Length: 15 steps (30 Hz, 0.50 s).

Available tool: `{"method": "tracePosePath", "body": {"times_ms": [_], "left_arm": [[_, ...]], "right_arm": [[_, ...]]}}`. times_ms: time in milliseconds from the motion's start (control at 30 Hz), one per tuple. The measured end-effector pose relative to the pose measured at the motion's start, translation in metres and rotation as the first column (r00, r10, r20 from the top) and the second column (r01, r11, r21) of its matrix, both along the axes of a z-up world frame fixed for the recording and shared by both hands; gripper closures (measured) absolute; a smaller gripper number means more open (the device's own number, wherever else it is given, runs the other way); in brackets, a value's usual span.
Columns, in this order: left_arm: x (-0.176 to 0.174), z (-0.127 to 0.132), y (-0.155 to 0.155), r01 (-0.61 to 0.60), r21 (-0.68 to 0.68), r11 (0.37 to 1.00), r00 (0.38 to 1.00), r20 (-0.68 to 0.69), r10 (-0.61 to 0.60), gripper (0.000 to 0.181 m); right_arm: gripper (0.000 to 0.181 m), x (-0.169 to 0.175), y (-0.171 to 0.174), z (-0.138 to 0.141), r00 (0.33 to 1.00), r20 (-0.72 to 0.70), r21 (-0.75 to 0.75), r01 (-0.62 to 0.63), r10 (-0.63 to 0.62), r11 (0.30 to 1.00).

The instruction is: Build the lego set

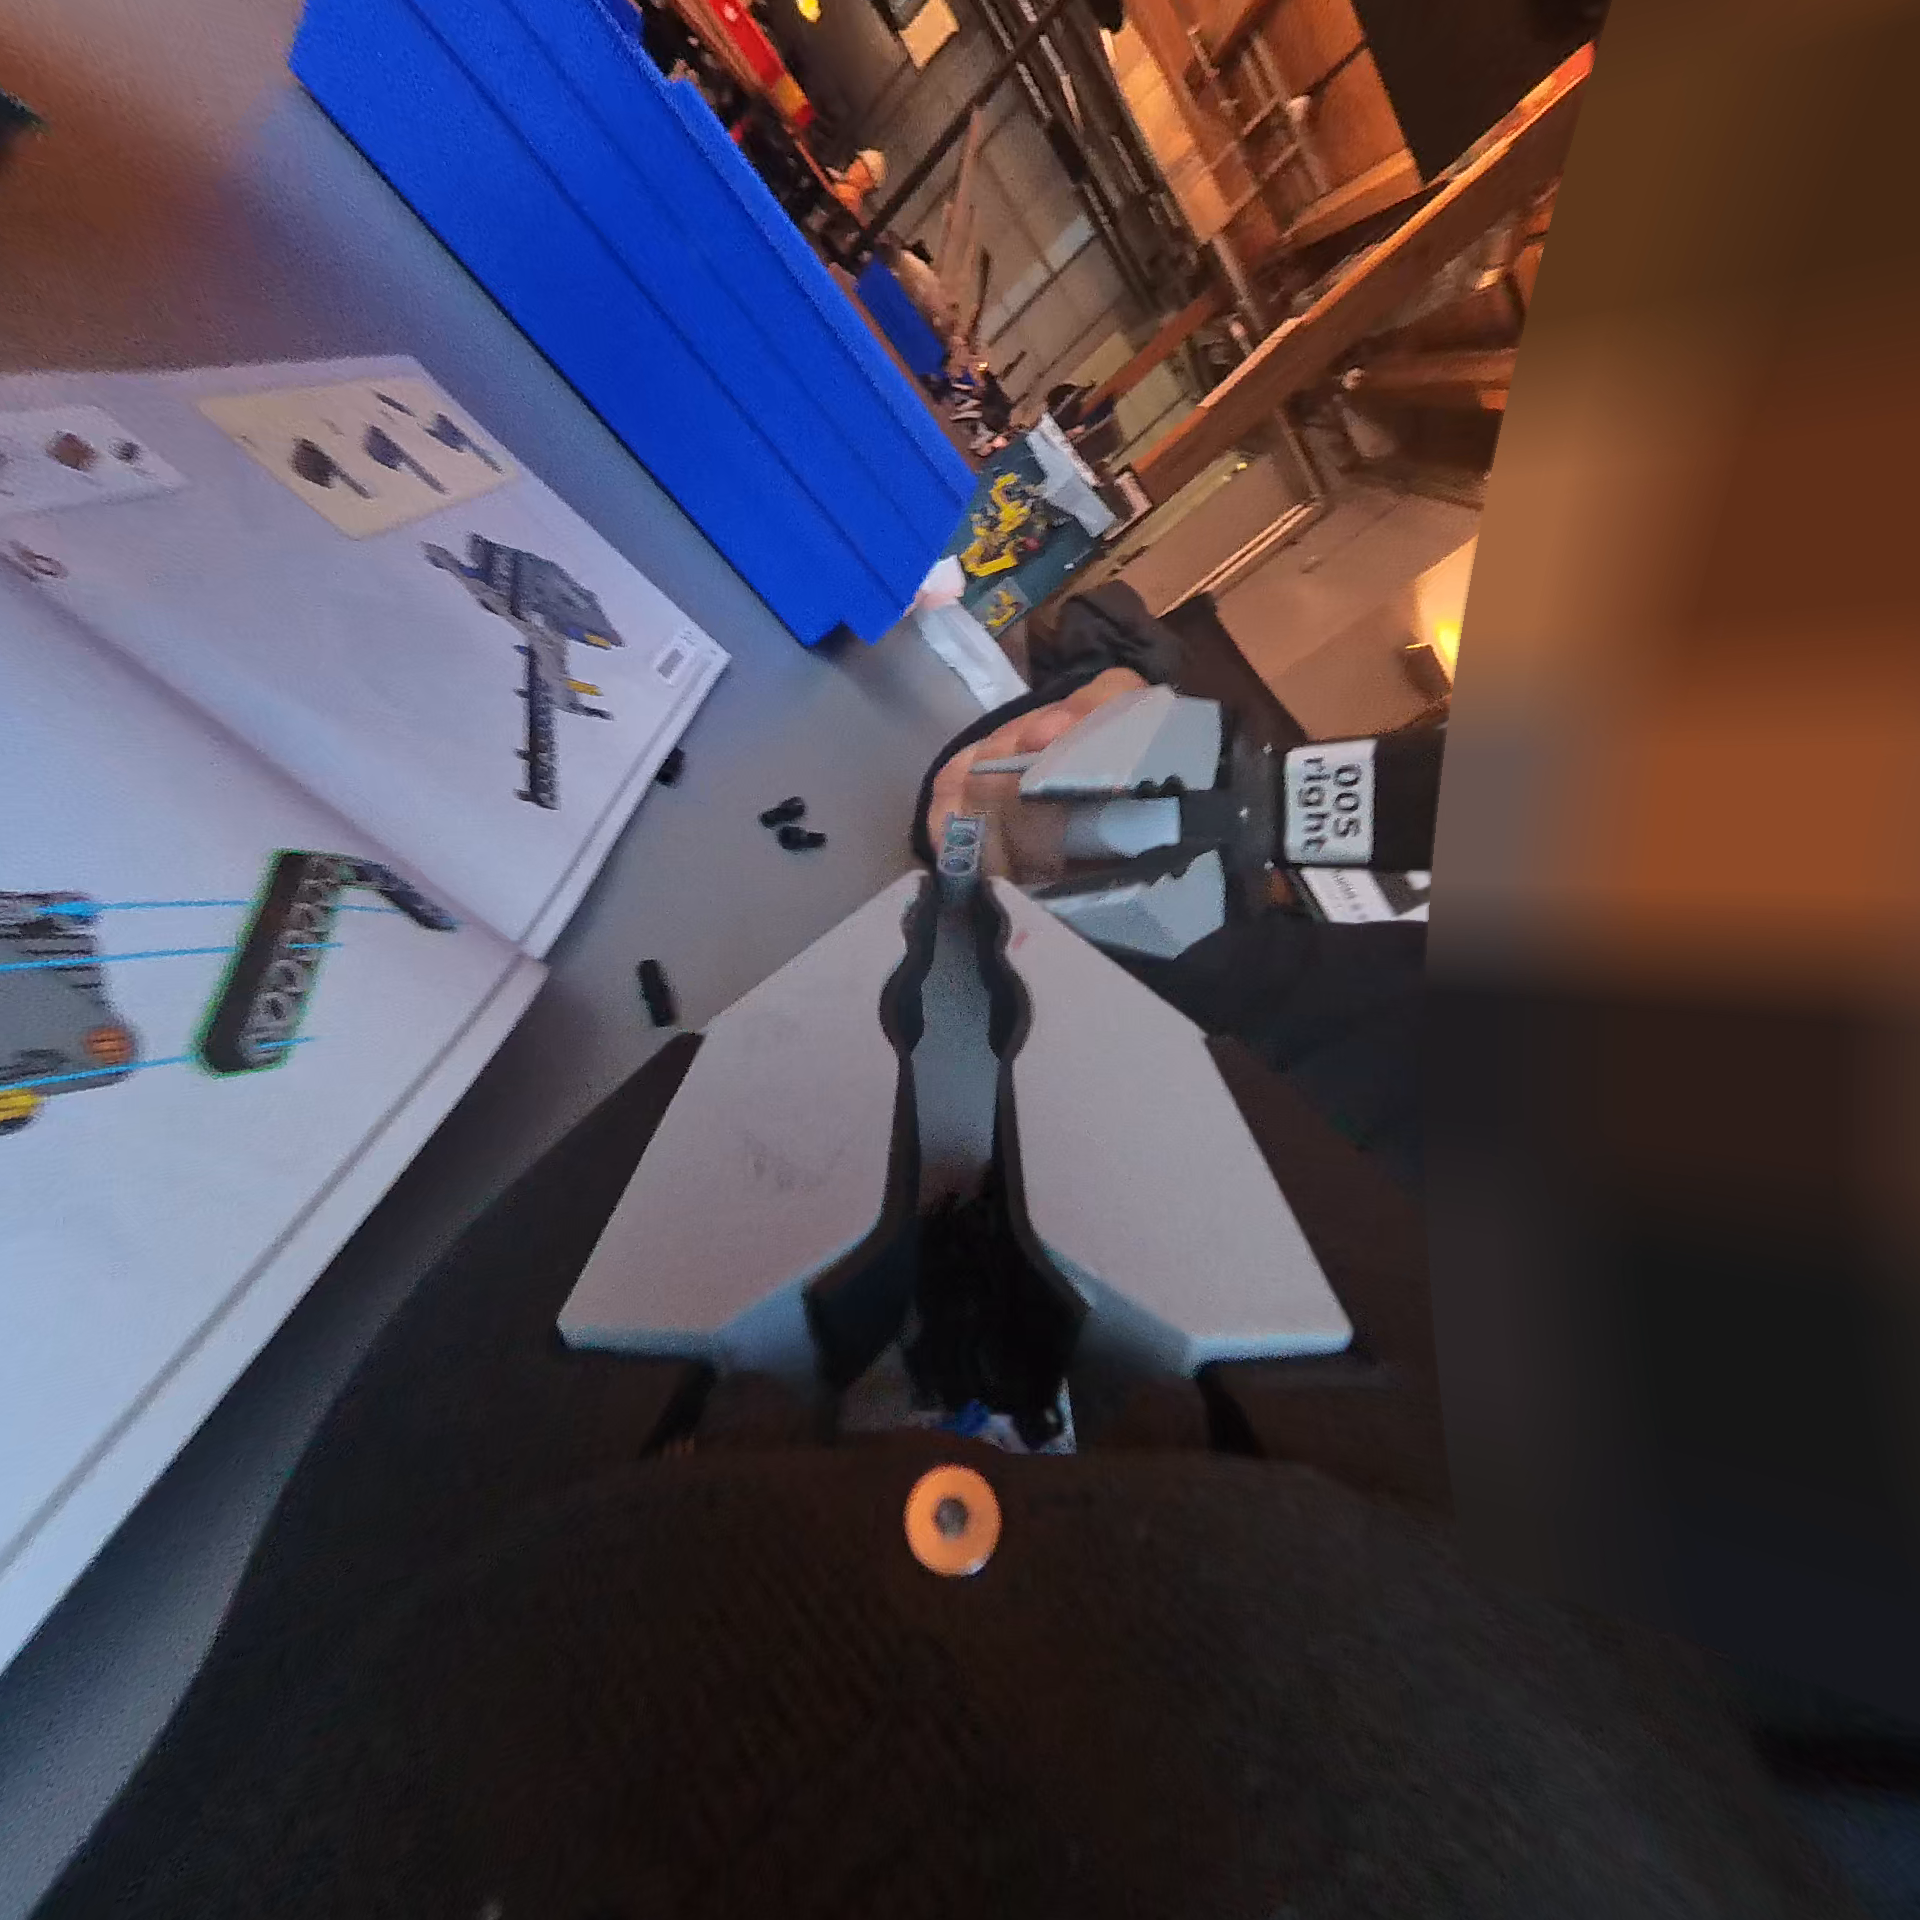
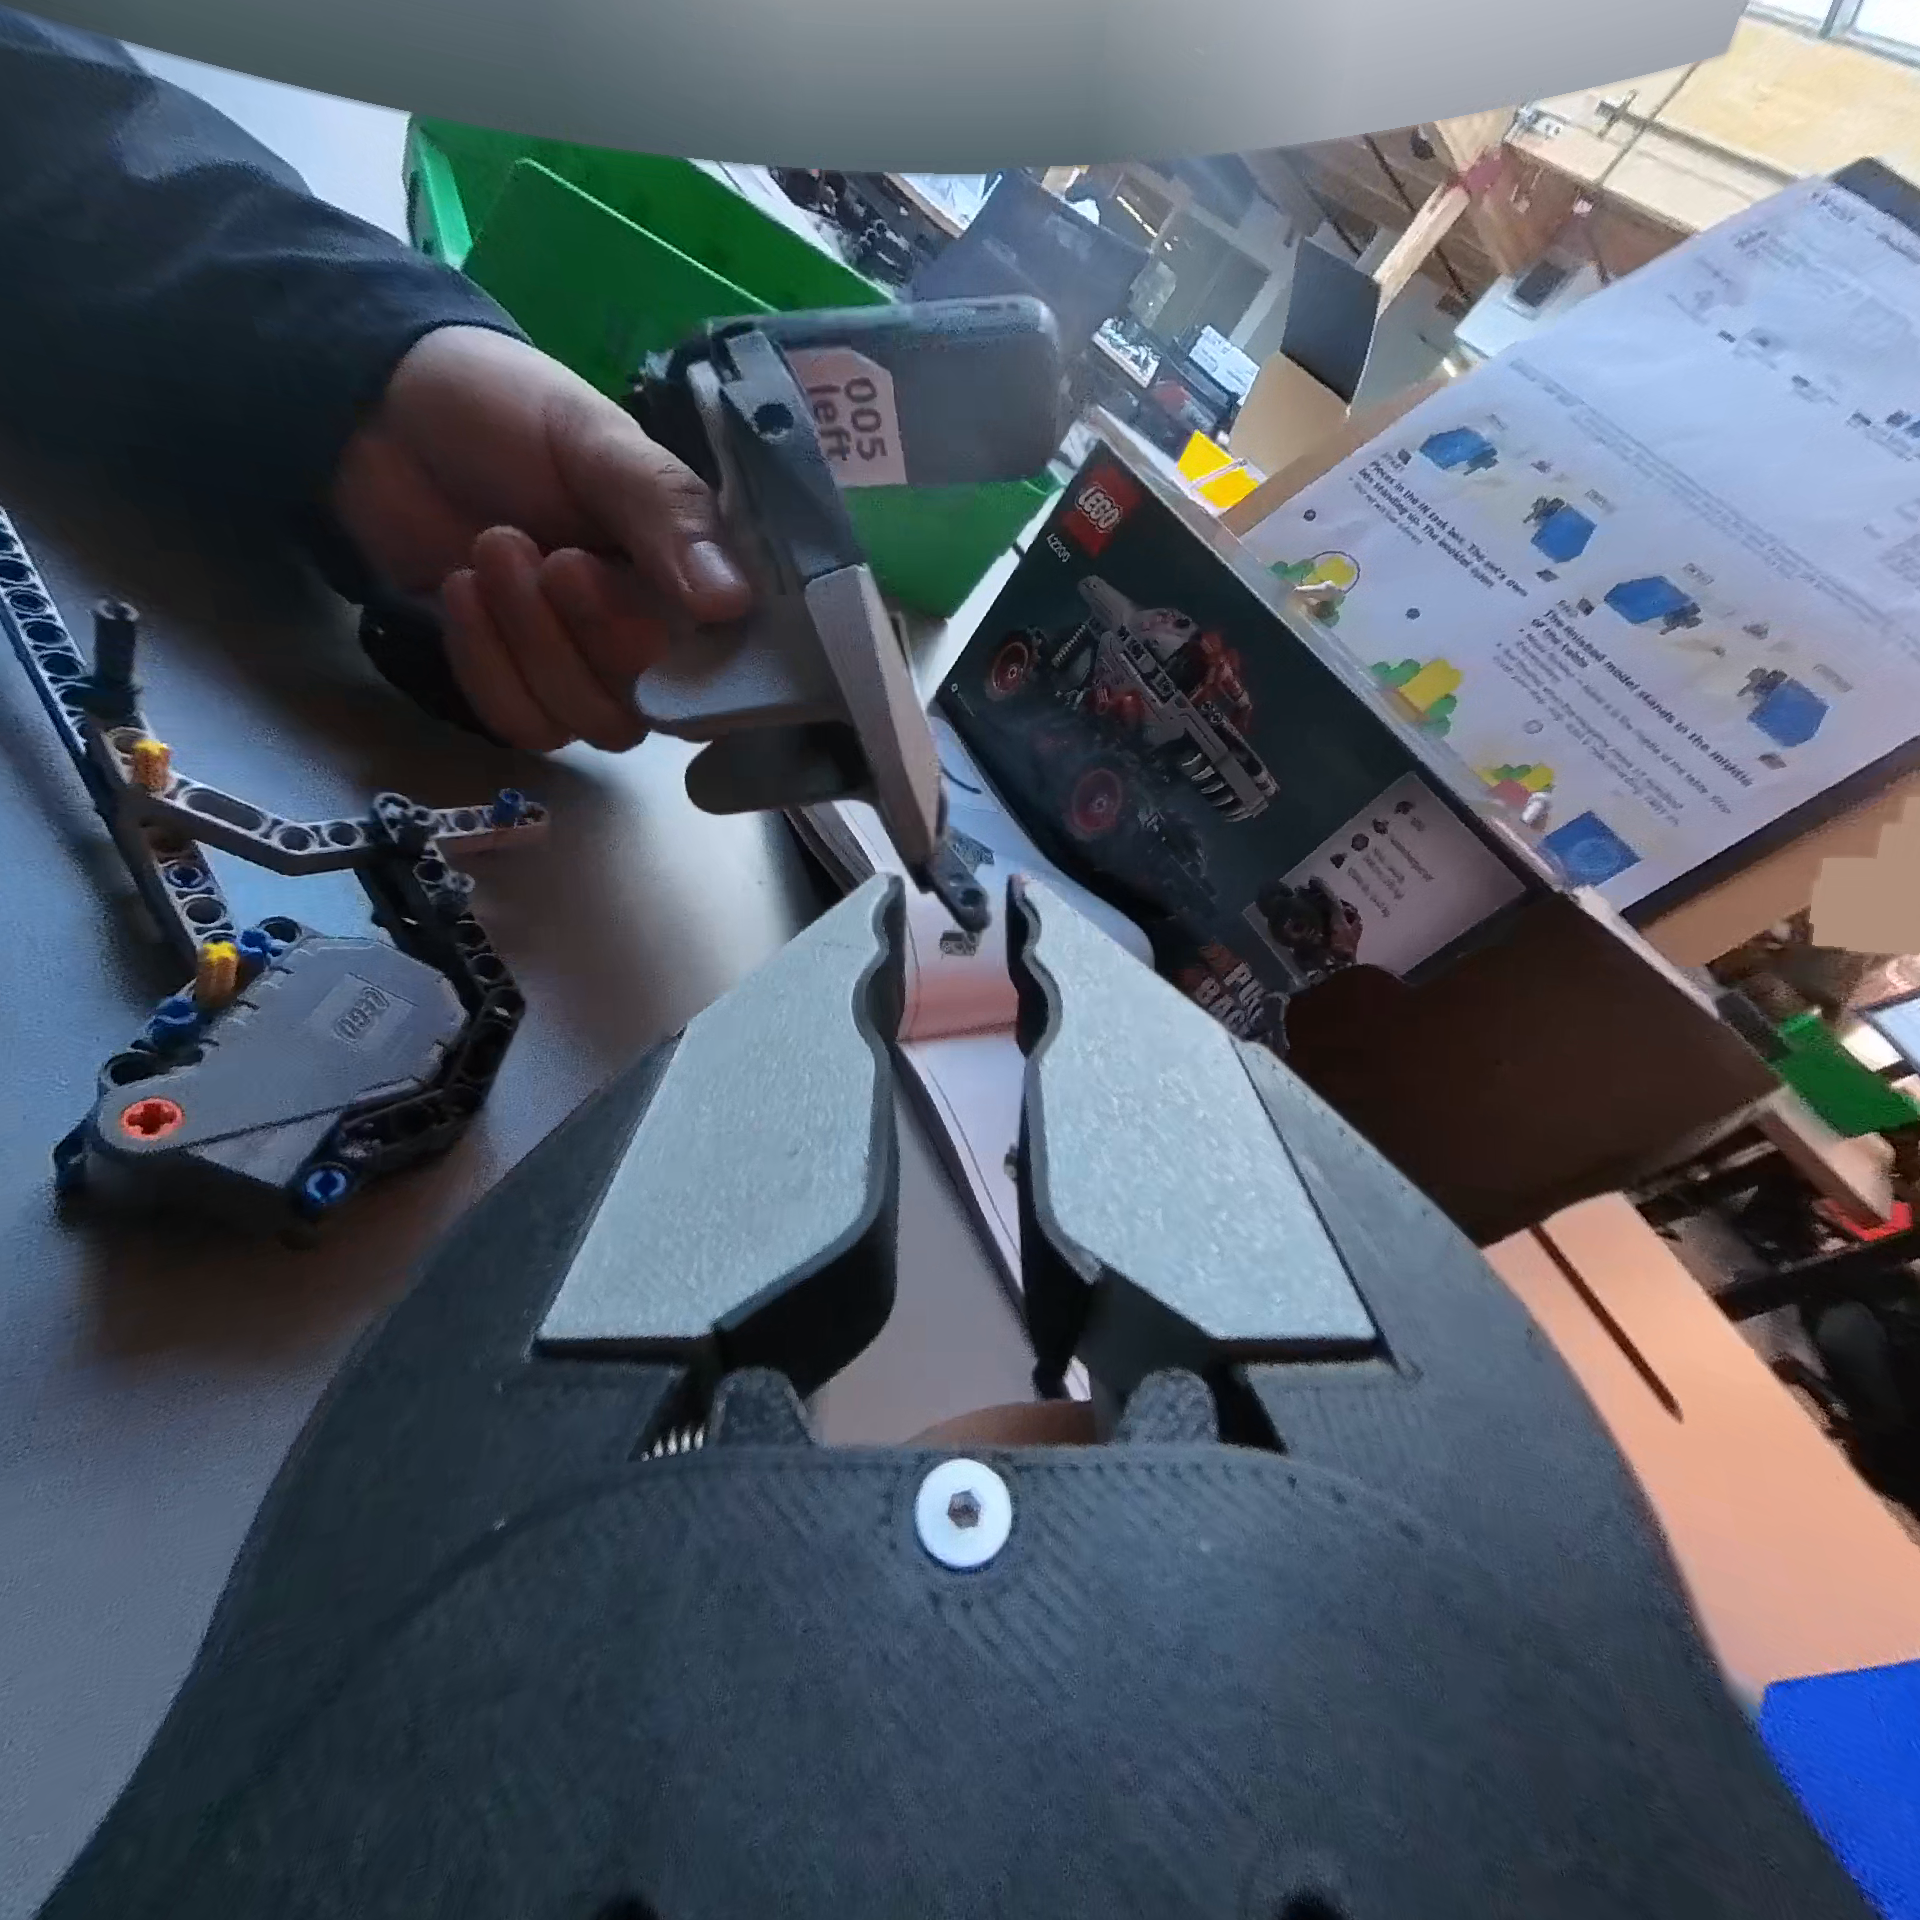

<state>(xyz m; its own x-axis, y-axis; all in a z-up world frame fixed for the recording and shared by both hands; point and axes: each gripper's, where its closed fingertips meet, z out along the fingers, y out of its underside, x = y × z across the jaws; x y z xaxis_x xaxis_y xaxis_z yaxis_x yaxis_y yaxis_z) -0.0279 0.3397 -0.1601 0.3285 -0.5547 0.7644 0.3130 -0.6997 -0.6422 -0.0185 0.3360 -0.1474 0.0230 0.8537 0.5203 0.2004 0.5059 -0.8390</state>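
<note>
A grey table (image 2: pixel 644 935) in a cluttered workshop, shelving behind. Nearest in the right wrist view, the right gripper (image 2: pixel 951 899) is seen narrowly parted and empty, aimed at 12 o'clock. Just beyond its tips, the left gripper (image 1: pixel 961 894) is closed on a small dark beam piece (image 2: pixel 961 894), held in the air above the table; in the left wrist view the piece (image 1: pixel 961 857) looks grey, though blur leaves its shape uncertain. At 9 o'clock, the partly built assembly (image 2: pixel 281 997) lies flat on the table. Farther, at 2 o'clock, the set box (image 2: pixel 1195 727) is propped upright; a green bin (image 2: pixel 623 270) stands at 11.

The piece is judged light, rigid and slick; it is best taken across its flat sides, clear of the holes.
</note>
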Motion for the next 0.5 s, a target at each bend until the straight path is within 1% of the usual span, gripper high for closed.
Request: {"method": "tracePosePath", "body": {"times_ms": [67, 200, 333, 400, 467, 500], "left_arm": [[-0.003, -0.005, 0.002, -0.012, 0.014, 1.0, 0.999, -0.043, 0.013, 0.175], [-0.003, -0.009, 0.002, -0.007, 0.039, 0.999, 0.996, -0.09, 0.011, 0.175], [-0.006, -0.016, 0.003, -0.011, 0.08, 0.997, 0.983, -0.183, 0.025, 0.176], [-0.007, -0.02, 0.003, -0.01, 0.107, 0.994, 0.971, -0.238, 0.035, 0.176], [-0.008, -0.025, 0.003, -0.002, 0.128, 0.992, 0.953, -0.299, 0.041, 0.176], [-0.008, -0.026, 0.002, 0.004, 0.136, 0.991, 0.948, -0.317, 0.04, 0.176]], "right_arm": [[0.165, 0.004, 0.007, -0.001, 1.0, 0.019, -0.041, -0.01, 0.011, 0.999], [0.169, 0.013, 0.027, -0.002, 0.998, 0.055, -0.118, 0.009, -0.003, 0.993], [0.171, 0.018, 0.026, -0.013, 0.988, 0.135, -0.24, -0.044, 0.079, 0.97], [0.171, 0.024, 0.025, -0.03, 0.962, 0.249, -0.239, -0.052, 0.113, 0.97], [0.172, 0.03, 0.027, -0.044, 0.935, 0.337, -0.177, -0.053, 0.111, 0.983], [0.173, 0.032, 0.026, -0.048, 0.927, 0.358, -0.152, -0.062, 0.113, 0.987]]}}
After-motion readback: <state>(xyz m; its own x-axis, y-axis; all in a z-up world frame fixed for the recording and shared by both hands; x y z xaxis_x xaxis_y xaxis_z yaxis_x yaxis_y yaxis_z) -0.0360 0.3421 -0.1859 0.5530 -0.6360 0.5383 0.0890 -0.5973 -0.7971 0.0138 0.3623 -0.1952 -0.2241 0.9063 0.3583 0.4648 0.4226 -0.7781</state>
